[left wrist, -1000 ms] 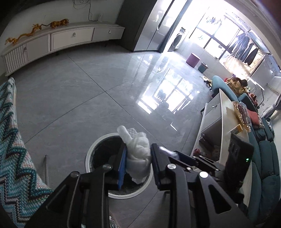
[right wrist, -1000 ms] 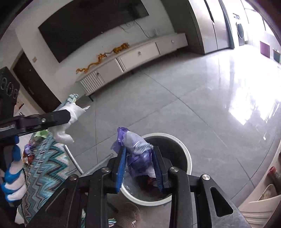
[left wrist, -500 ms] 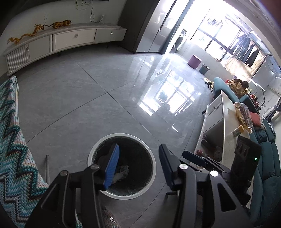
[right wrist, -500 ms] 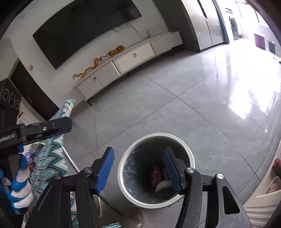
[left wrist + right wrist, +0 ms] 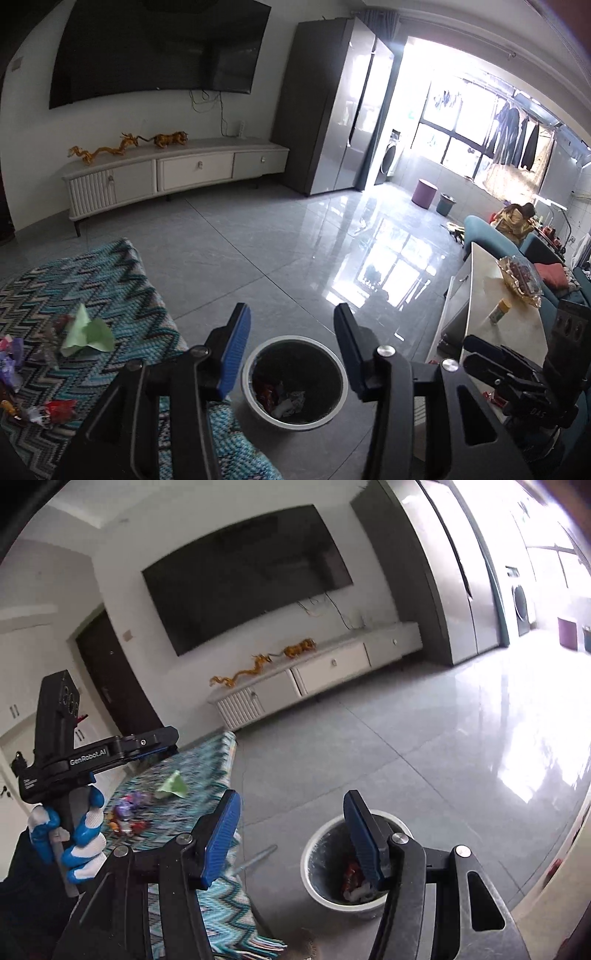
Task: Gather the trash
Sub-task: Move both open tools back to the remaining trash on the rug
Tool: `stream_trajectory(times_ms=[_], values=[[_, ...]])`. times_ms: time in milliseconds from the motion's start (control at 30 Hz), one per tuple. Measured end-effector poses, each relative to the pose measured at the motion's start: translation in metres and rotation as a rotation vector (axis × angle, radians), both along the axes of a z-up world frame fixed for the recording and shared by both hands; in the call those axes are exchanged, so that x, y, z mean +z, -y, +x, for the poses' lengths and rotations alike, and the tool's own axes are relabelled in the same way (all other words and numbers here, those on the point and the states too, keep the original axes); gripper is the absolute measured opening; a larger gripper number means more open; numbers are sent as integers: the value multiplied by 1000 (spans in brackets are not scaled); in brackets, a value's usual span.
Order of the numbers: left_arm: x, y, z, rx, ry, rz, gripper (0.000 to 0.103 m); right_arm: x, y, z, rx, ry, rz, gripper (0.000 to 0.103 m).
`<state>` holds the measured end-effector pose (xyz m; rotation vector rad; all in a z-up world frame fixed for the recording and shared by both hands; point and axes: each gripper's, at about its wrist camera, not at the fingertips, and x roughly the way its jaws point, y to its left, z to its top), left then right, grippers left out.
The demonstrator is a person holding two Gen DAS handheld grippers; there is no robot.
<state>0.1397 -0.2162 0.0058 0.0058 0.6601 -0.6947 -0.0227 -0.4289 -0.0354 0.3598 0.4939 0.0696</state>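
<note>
My left gripper (image 5: 291, 314) is open with nothing between its blue pads, raised above the white-rimmed trash bin (image 5: 291, 339) on the floor. Crumpled wrappers and tissue (image 5: 282, 400) lie inside the bin. My right gripper (image 5: 291, 801) is open and empty too, up and left of the bin (image 5: 312, 853). On the zigzag-patterned cloth (image 5: 110, 280) lie a green paper scrap (image 5: 86, 332), red wrappers (image 5: 55, 410) and a purple one (image 5: 7, 354). In the right wrist view the green scrap (image 5: 171, 785) and wrappers (image 5: 129, 808) lie just beyond the left gripper (image 5: 162, 740), held by a gloved hand (image 5: 85, 834).
A white coffee table (image 5: 509, 332) with a snack bag and a bottle stands right of the bin, with a teal sofa (image 5: 476, 229) behind it. A thin metal leg (image 5: 258, 856) sticks out under the cloth. A low TV cabinet (image 5: 177, 173) lines the far wall across grey tiled floor.
The left gripper let go of a white tissue and the right a purple wrapper over the bin. Both opened, then rose and tilted up, bringing the cloth-covered surface into view.
</note>
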Motion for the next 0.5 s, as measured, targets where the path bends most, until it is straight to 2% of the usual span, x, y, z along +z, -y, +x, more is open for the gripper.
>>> stream_trajectory(times_ms=[133,300,500], values=[[39,-53,-21,90,79,2,45,38,-30,-17,54,70,-45,56],[87,-124,-47,191,176,45,45,83,-83,-32,151,136,-96,56],[141,-203,-65,290,259,25,45,134,-152,-30,271,198,-161,56]])
